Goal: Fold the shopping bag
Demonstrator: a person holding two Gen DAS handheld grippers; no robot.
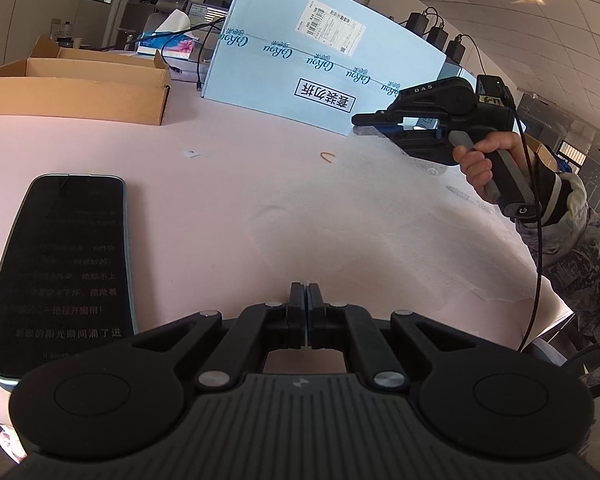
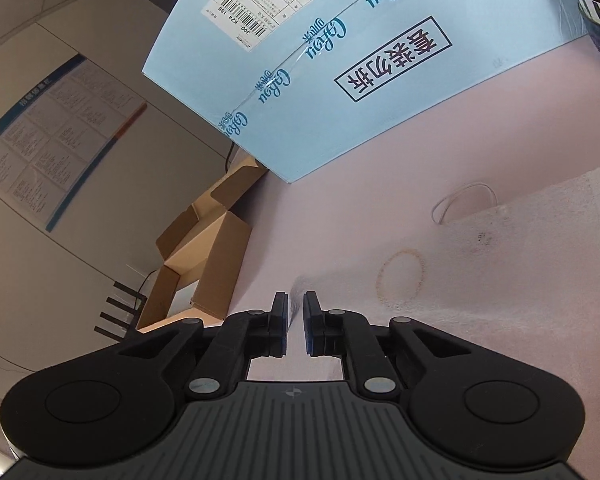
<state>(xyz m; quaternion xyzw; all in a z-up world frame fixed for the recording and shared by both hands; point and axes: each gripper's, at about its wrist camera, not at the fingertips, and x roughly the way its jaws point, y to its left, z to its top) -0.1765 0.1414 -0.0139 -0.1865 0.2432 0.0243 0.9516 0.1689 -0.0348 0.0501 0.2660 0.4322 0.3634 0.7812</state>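
Right now the shopping bag [image 1: 380,216], a thin white translucent sheet, lies spread flat on the pink table [image 1: 228,152], reaching from the near middle out toward the right edge. The left gripper [image 1: 307,290] sits low over the bag's near edge with its jaws pressed fully together; whether a bit of the fabric is pinched between them cannot be told. A dark phone [image 1: 64,268] lies face up just to its left on the table. Farther off, the right gripper [image 1: 366,120] is held above the bag's far corner by a hand [image 1: 478,164] wrapped around its grey handle, a patterned sleeve [image 1: 572,248] behind it. From the right wrist view, that gripper [image 2: 295,300] has its jaws a narrow gap apart, with the bag's edge [image 2: 480,272] lying beneath and to the right of the fingertips, not clamped. A big light-blue box [image 1: 324,60] with a shipping label stands at the back, an open cardboard box [image 1: 76,88] to its left, and a striped bowl [image 2: 598,8] sits at the table's far corner.
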